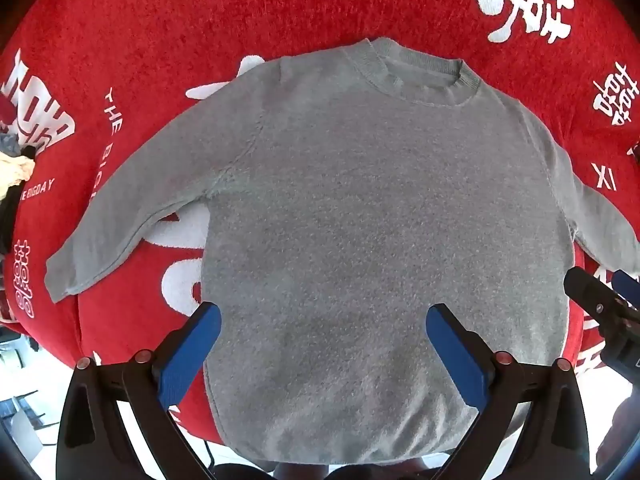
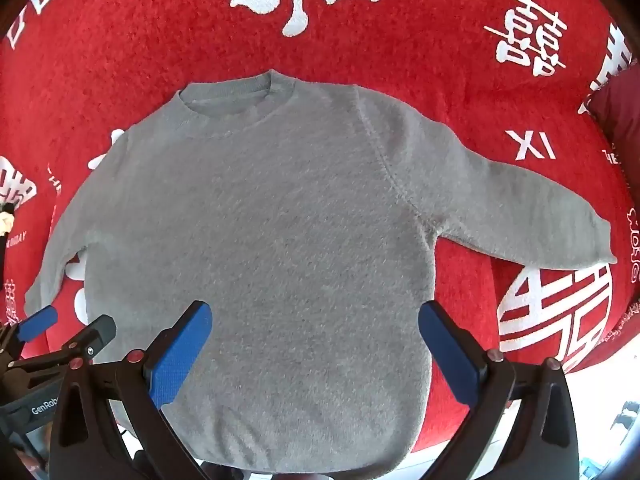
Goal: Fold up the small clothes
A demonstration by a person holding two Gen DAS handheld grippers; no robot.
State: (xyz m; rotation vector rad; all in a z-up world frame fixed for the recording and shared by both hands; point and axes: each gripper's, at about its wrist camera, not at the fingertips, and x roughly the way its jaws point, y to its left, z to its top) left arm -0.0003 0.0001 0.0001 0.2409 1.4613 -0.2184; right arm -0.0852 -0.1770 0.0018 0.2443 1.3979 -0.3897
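On red blanket, grey sweater lies flat, face up, both sleeves spread out, collar toward far edge, hem at near edge. Left gripper hovers over hem, jaws wide apart, holding nothing. Right gripper same deal, spread wide, empty, just beside left one.

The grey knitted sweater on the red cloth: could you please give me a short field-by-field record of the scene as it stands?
garment: grey knitted sweater, flat, unfolded, neckline away from the cameras
sleeves: both spread outward
surface: red plush cloth with white lettering
left gripper: open, over the hem area, holding nothing
right gripper: open, over the hem area, holding nothing
other: pile of dark and cream clothes at far left edge
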